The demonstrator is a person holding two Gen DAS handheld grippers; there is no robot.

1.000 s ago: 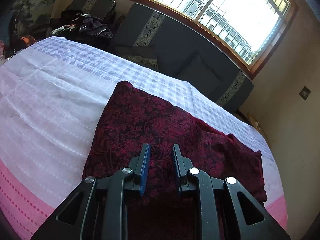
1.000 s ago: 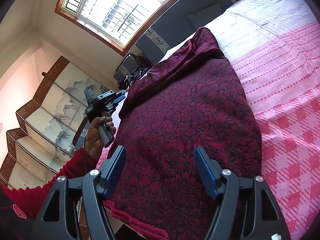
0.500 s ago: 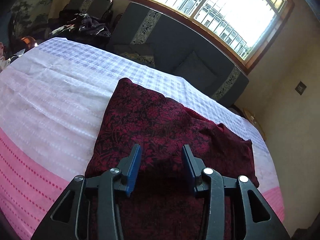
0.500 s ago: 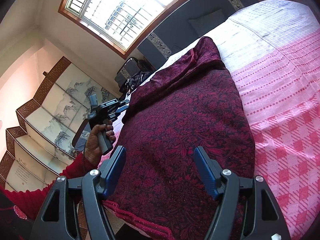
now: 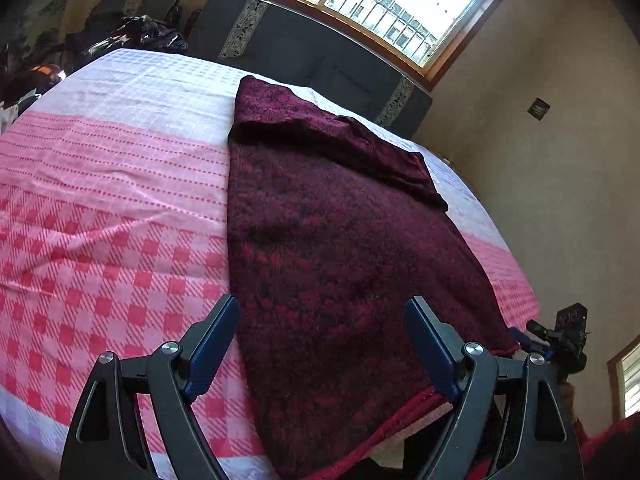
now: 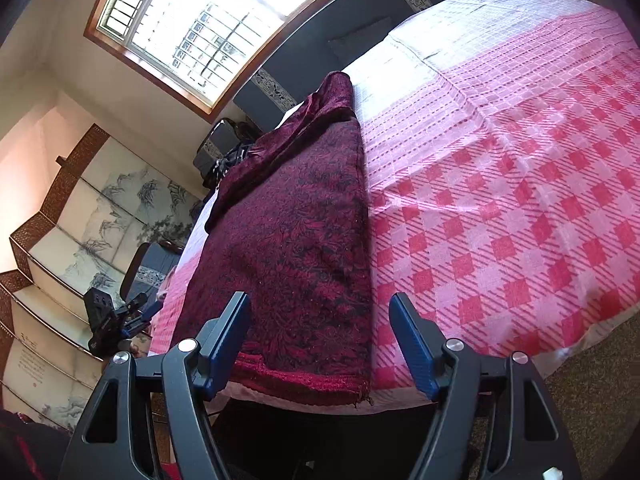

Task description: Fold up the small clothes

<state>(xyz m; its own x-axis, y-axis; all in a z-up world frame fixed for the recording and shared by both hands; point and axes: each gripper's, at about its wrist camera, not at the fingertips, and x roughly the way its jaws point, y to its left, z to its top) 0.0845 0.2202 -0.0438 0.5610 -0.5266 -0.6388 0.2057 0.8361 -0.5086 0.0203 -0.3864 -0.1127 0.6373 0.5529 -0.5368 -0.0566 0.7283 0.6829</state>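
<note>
**Dark red cloth flat on the bed, both grippers let go**

Long dark red cloth (image 5: 340, 248) spread flat on the pink checked bed (image 5: 100, 240), running from the near edge up toward the far edge, far end folded back over itself. Left gripper (image 5: 322, 350) just opened wide, nothing pinched, hanging over the cloth's near end. Right gripper (image 6: 320, 346) also spread apart and holding nothing, over the cloth's near corner at the bed's near edge.

Matt maroon patterned cloth (image 5: 340, 248) on woven checked bedspread (image 5: 112, 216).
</note>
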